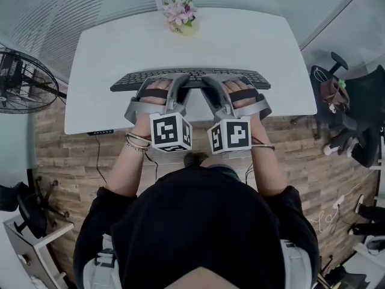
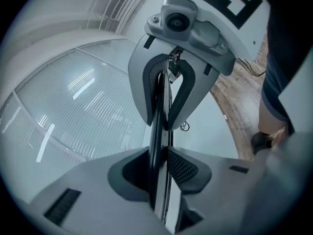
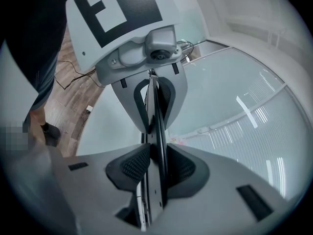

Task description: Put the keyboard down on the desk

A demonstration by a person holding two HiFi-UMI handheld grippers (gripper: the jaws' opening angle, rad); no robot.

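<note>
Black flat keyboard [image 1: 191, 77] held in both grippers, over the white rectangular desk [image 1: 252, 41]
Left gripper [image 1: 178, 86] and right gripper [image 1: 212, 88] each clamp its near edge, side by side; it perhaps hangs just clear of the desktop.

Your arms reach forward at the centre of the frame, side by side. Your left gripper [image 1: 176, 84] and right gripper [image 1: 212, 84] each clamp the keyboard's [image 1: 129, 82] near edge, angled slightly downward.
</note>
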